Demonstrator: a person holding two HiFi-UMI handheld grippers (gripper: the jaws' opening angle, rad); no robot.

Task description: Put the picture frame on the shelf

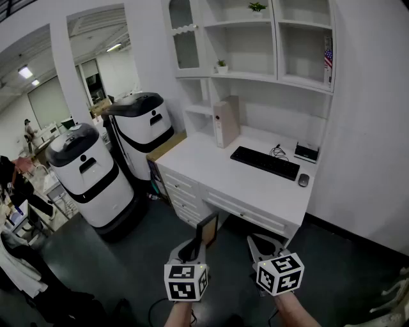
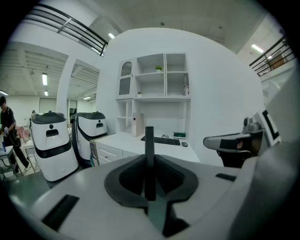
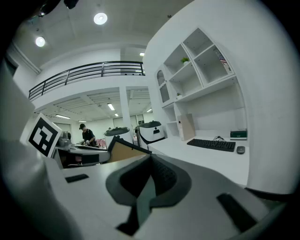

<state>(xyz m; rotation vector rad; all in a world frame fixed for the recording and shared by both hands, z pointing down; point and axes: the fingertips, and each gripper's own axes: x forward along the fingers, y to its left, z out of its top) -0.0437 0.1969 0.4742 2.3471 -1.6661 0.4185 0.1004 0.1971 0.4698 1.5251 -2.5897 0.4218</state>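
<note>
Fingers [image 2: 127,177], left gripper [image 1: 193,250]: clamped on picture frame [image 1: 208,231], which stands upright, edge-on, bottom centre.
Fingers [image 3: 164,174], right gripper [image 1: 261,248]: together, empty.
Shelf [image 1: 255,75]: top centre, well apart from frame; small plant [image 1: 257,7] in top compartment.
Worktop [image 1: 211,159]: below shelf, carries keyboard [image 1: 264,163], mouse [image 1: 303,180], upright binder [image 1: 225,121].

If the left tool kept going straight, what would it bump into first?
Probably the white desk, near the keyboard, though depth is unclear. The picture frame in the left tool would hit first.

Head camera looks down; both gripper views face the desk [image 1: 217,167].
</note>
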